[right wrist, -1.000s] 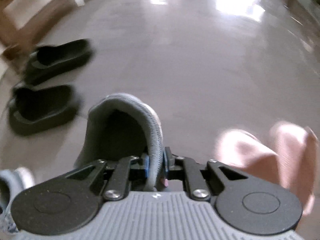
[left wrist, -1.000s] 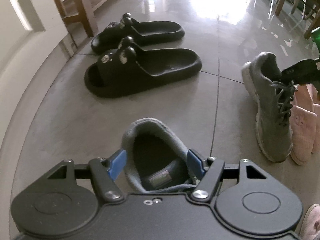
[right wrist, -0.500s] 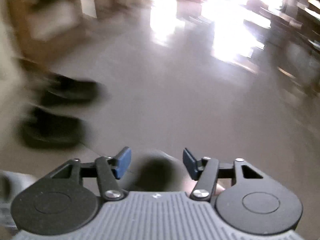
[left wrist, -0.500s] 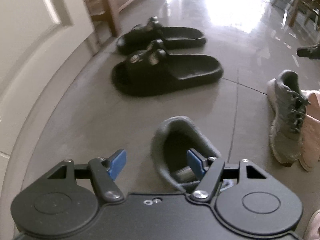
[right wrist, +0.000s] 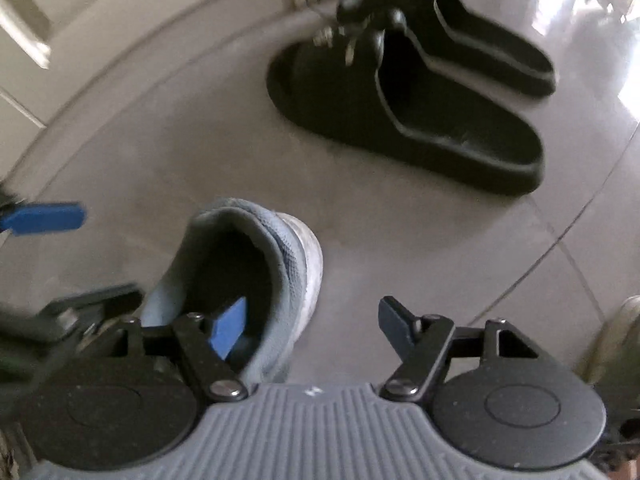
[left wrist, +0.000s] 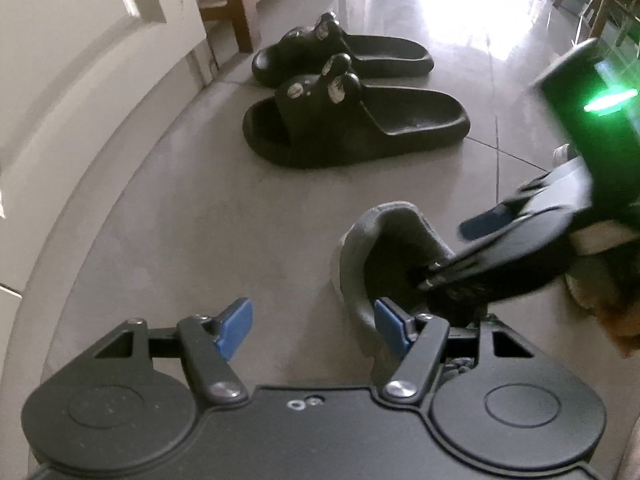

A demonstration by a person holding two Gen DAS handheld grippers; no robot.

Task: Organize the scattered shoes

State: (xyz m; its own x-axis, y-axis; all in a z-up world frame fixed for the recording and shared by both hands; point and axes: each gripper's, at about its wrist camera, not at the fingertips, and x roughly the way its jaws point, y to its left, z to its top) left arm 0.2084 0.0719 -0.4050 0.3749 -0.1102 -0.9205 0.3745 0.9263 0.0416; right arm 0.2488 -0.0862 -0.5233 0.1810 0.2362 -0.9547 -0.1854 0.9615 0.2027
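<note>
The grey sneaker [right wrist: 256,280] stands on the tiled floor [left wrist: 200,220] near the pair of black slides [left wrist: 352,120], which sit side by side by the white door [left wrist: 80,60]. The right gripper [right wrist: 308,326] straddles the sneaker's collar wall, one blue finger inside the opening and the other outside; its fingers are closing but not yet pressing on the wall. The left gripper [left wrist: 310,322] hangs released with floor in its gap, its right-hand finger at the outer side of the same shoe, gripping nothing. To do this pick well, I judge the right hand should settle deeper so the pads bite the padded collar squarely (a shallow pinch on soft fabric may slip), and the left should draw clear so the two tools do not collide. Then lift straight up and carry the sneaker toward its mate, which is mostly hidden behind the right tool here.
</note>
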